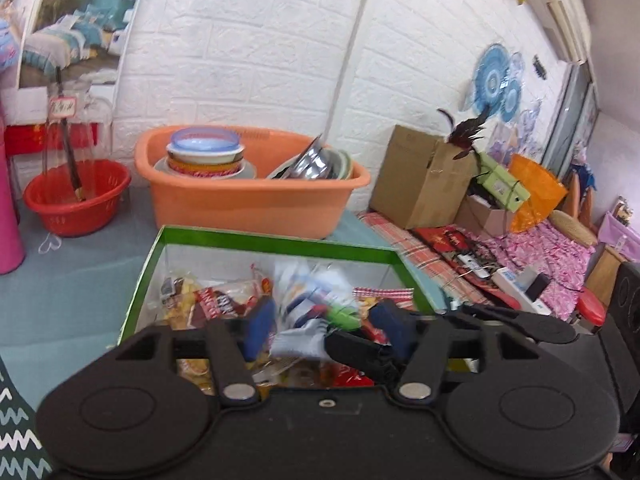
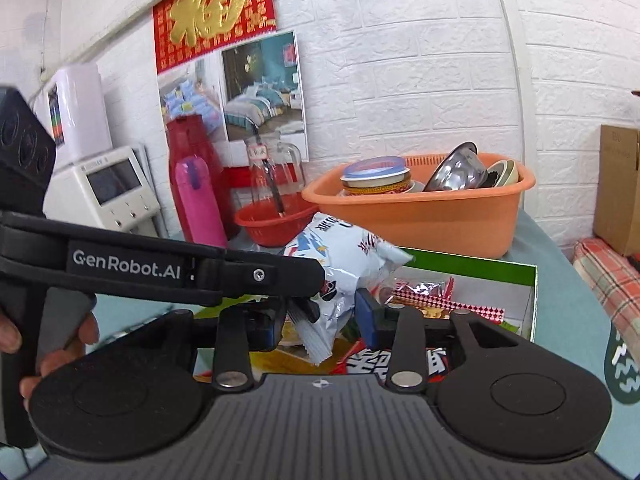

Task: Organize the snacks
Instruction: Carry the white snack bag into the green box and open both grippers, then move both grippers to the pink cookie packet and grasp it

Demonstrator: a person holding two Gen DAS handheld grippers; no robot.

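I see a green-rimmed cardboard box [image 1: 276,240] with white inner walls, a pale blue-and-white crinkled snack bag [image 2: 344,264], and an orange plastic tub [image 1: 256,200].

Lived-in home: dish-filled orange basin [image 1: 256,200], bedding poster [image 2: 262,88], thermos [image 2: 200,204]

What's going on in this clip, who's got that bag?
A person is sorting snacks with two handheld grippers over a green box already full of packets. The right gripper appears to hold a pale blue and white snack bag upright above the box. The left gripper reaches in from the side with its jaws wide open around the same bag, not clamping it. The bag is not yet in the box.
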